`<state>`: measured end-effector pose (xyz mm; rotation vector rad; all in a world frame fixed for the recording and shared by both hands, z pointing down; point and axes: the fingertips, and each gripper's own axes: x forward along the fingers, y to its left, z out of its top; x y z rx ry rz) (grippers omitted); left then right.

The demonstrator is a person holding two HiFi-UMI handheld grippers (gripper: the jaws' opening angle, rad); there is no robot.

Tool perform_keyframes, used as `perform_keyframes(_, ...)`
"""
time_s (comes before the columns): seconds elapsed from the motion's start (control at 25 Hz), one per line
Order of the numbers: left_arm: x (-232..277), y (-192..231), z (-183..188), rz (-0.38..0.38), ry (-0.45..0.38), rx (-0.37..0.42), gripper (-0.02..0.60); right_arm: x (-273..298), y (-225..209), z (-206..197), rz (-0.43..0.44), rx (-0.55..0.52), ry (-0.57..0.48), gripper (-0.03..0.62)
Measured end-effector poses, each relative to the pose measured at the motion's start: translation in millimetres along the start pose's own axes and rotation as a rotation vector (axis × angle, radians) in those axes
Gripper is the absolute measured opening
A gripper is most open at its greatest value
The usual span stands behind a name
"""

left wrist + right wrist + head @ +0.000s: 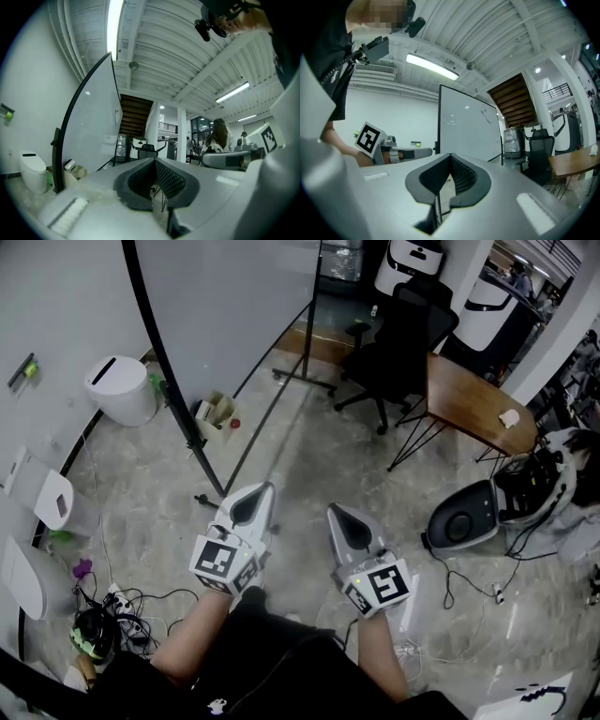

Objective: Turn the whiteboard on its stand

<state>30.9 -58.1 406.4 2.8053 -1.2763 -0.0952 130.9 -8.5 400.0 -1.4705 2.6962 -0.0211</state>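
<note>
The whiteboard (225, 306) is seen upright on its stand at the upper left of the head view. Its black-framed edge is turned towards the camera and runs down to a foot on the pale stone floor (309, 456). It is touched by nothing.

Behind its frame, by the wall, a white bin (122, 390) is set with its lid down, so its contents are hidden. Just beside the frame an open cardboard box (217, 413) is placed. A white item (204, 410) is seen at the box's edge, and whatever else lies inside cannot be made out.

Further back, a black office chair (394, 343) is drawn up to a wooden table (473, 399).

The left gripper (261, 491) is held level in front of the person, short of the whiteboard's foot. Its jaws are brought fully together and nothing is caught between them. The right gripper (336, 514) is held beside it, the two apart from each other. Its pads are likewise seen meeting at the tips, and nothing is gripped or touched
</note>
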Motion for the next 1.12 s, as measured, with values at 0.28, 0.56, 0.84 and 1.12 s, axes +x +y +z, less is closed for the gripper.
perform_keyframes(0.28, -17.8, -16.5, -5.3, 0.031, -0.001, 0.026, 0.002, -23.5, 9.7, 0.2, 0.017, -0.007, 0.004, 0.008)
perform_keyframes(0.56, -27.9, -33.8, -9.3, 0.056, 0.001, 0.031, 0.002, -37.6, 12.5, -4.0, 0.02, -0.016, 0.018, 0.008)
perform_keyframes(0.84, -31.6, -48.8, -12.0, 0.078, 0.023, 0.023, 0.0, -45.3, 16.3, -6.9, 0.042, -0.002, 0.026, 0.008)
perform_keyframes(1.12, -36.7, -42.4, -11.3, 0.071, 0.032, 0.028, 0.0, -35.4, 24.1, -5.8, 0.068, 0.007, 0.026, 0.008)
